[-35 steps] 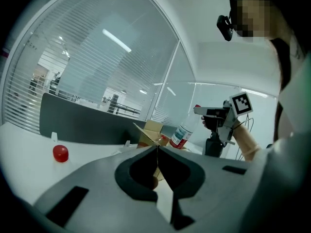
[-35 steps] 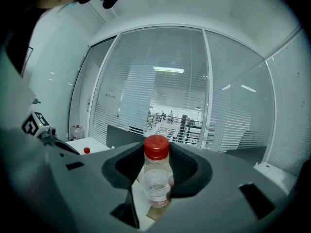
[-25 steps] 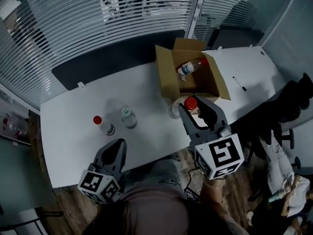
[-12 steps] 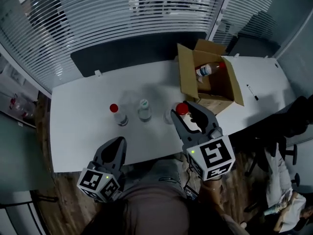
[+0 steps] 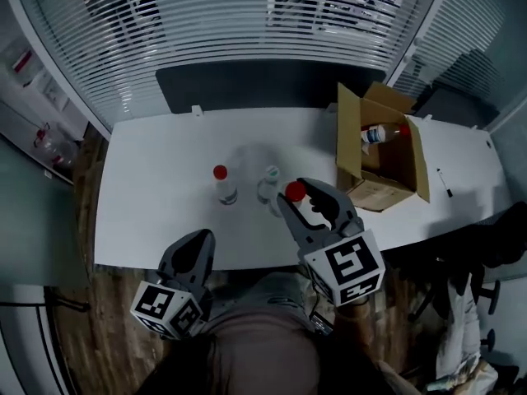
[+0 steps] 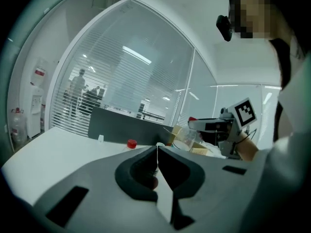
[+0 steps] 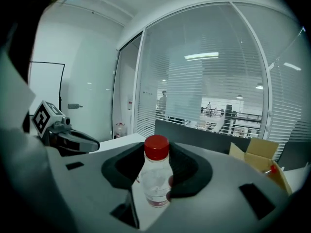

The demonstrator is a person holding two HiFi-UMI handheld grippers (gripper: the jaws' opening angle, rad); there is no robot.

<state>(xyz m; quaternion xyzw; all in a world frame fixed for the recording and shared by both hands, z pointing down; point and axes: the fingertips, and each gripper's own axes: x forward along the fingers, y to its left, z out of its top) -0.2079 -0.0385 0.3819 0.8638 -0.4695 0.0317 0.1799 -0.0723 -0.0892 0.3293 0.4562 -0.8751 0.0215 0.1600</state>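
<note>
A long white table (image 5: 148, 188) stands on a brown wooden floor (image 5: 107, 319). Along its far edge runs a dark panel (image 5: 247, 85). Behind the panel is a glass wall with horizontal blinds (image 5: 230, 15), and long ceiling lamps (image 6: 138, 55) shine through it. At one side there is a white wall (image 7: 92, 67) with a door (image 7: 48, 86).

A cardboard box (image 5: 349, 142) stands open on the white table (image 5: 156, 196).

Bottle (image 5: 380, 133) in box (image 5: 372, 194), box on table (image 5: 148, 189)
</note>
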